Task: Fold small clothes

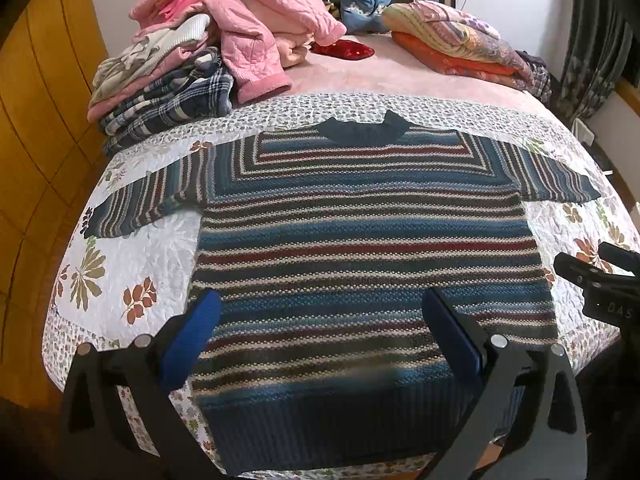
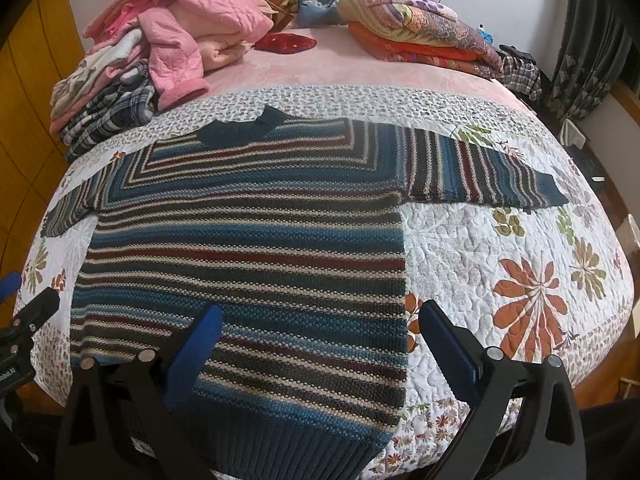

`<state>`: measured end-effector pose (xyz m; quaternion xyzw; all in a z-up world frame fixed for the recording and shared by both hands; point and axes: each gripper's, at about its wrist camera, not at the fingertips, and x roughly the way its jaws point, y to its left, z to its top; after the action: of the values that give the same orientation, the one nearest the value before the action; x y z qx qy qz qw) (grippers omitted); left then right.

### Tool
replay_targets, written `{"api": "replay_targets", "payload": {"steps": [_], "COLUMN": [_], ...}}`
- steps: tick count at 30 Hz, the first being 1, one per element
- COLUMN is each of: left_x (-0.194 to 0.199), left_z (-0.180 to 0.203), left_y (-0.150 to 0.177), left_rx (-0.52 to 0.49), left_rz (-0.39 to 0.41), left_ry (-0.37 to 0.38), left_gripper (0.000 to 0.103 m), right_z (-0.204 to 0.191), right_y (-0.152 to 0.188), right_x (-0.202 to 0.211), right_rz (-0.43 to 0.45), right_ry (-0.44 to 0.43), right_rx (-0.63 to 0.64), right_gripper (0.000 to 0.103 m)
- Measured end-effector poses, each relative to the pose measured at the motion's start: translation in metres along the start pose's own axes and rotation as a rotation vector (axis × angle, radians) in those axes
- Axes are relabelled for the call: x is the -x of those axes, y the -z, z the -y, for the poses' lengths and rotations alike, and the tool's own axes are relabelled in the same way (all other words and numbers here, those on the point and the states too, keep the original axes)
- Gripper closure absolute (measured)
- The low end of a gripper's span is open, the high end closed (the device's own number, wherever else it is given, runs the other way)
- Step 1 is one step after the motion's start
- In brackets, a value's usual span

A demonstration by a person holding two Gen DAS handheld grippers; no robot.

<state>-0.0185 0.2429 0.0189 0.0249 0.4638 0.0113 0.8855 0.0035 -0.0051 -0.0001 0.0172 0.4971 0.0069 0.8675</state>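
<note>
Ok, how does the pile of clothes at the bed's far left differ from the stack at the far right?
The left pile is loose and rumpled, a pink quilted jacket spilling over plaid fabric; the right stack is neatly folded in flat layers. The left is mostly pink and navy, the right orange and floral. Both lie beyond the striped sweater.

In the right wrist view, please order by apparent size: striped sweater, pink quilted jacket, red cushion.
1. Striped sweater, largest, though also nearest the camera.
2. Pink quilted jacket, at the far left.
3. Red cushion, smallest.
</note>
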Motion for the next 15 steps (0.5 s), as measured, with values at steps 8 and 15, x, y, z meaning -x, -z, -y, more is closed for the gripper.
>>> {"api": "replay_targets", "payload": {"steps": [8,15], "left_x": [0.0004,0.0009], "left_z": [-0.0004,-0.0007], "left_y": [-0.0005,-0.0003], "left_rx": [-0.001,-0.003], "left_rz": [0.003,0.003], "left_ry": [-0.001,-0.003], "left_gripper": [0.003,0.003], "right_z": [-0.0012,-0.0019], "right_y": [-0.0002,0.0001], "right_x": [0.0010,0.0014], "right_rz": [0.007,0.011], "right_ry": [0.002,0.003], "right_rx": [0.003,0.006], "right_gripper": [0.004,0.004]}}
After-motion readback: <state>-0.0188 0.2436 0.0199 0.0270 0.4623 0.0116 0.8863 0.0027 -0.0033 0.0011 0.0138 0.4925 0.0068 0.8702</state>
